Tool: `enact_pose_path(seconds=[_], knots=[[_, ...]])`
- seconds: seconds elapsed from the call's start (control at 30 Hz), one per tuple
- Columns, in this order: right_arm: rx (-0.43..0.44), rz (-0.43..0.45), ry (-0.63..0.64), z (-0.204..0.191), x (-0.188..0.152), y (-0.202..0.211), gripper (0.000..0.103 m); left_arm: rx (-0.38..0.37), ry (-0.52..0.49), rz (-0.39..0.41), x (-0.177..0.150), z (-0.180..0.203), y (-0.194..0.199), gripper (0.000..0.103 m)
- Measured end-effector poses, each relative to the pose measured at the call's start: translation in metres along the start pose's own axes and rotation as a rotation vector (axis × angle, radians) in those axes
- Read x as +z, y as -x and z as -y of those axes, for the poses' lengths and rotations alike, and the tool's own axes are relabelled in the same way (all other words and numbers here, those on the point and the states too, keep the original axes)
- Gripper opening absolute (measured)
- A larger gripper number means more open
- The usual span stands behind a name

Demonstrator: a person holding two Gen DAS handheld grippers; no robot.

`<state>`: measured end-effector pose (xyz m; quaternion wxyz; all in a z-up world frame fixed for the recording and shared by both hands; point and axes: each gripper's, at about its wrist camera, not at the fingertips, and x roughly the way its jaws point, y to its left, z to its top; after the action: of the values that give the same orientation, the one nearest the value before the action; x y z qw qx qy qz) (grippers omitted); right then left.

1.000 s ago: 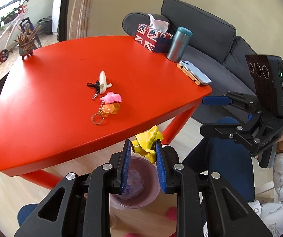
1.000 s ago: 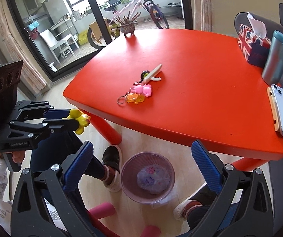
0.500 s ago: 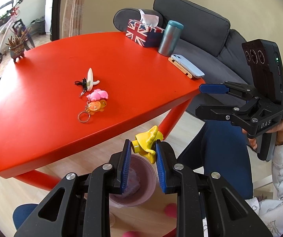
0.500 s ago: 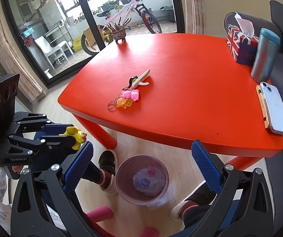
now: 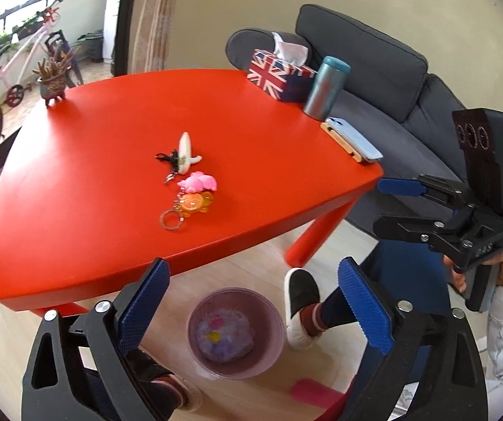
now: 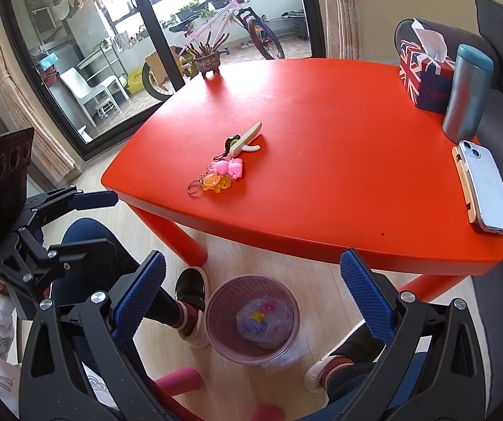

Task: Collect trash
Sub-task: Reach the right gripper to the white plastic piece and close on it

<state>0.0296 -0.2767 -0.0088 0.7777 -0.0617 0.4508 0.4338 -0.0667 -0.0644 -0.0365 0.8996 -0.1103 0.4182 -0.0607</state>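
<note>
Bright daylight from the glass door; fisheye bends edges, dark vignette corners, waste bin slightly blurred.

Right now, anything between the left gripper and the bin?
Nothing. In the left wrist view the left gripper, jaws opening and empty, hangs over the bin; only bare floor shows between.

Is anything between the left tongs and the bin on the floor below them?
Nothing visible. The left tongs, jaws opening and empty, hang directly above the bin; the table edge sits behind, and the shoe stands beside it.
</note>
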Motion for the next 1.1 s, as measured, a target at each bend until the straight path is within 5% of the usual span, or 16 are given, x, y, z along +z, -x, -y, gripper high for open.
enact_pose_path(seconds=[0.6, 1.1], knots=[[-0.001, 0.009, 0.022, -0.007, 0.012, -0.009, 0.098, 0.035, 0.033, 0.02, 0.008, -0.017, 0.0, 0.095], [0.008, -0.034, -0.019, -0.001, 0.093, -0.054, 0.098, 0.051, 0.045, 0.062, 0.036, -0.042, 0.001, 0.095]])
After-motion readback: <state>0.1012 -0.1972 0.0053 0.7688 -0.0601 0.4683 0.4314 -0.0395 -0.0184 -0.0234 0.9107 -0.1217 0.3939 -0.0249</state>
